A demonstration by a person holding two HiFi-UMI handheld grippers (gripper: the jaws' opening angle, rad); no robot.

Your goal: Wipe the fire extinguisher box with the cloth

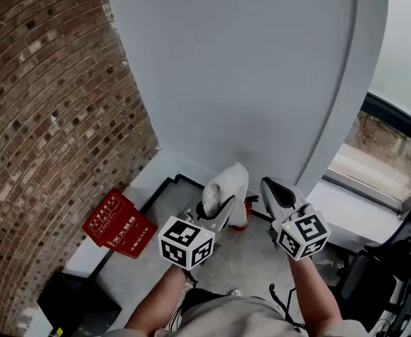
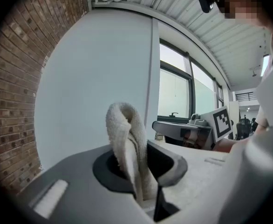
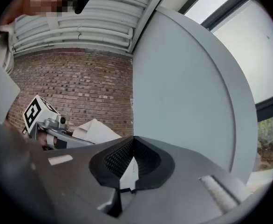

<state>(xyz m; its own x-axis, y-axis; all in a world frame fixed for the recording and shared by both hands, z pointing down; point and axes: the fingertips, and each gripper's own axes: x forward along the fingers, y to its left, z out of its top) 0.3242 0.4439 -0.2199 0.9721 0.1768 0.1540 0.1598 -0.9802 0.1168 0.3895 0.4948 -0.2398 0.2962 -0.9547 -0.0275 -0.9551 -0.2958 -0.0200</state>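
The left gripper [image 1: 219, 209] is pinching the folded cloth [image 2: 127, 143] firmly. The right gripper [image 1: 274, 192], just beside it, is sitting closed and empty. The red fire extinguisher box [image 1: 119, 225] is lying untouched, below and left of the left gripper. The wipe will probably go best if the cloth's free fold is pressed flat on the box.

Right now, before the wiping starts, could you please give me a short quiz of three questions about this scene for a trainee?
1. True or false: the left gripper is shut on the cloth.
2. Which surface lies nearest the red box? A) brick wall B) window C) grey wall
3. Fill in: the right gripper holds ____.
Key: 1 true; 2 A; 3 nothing.
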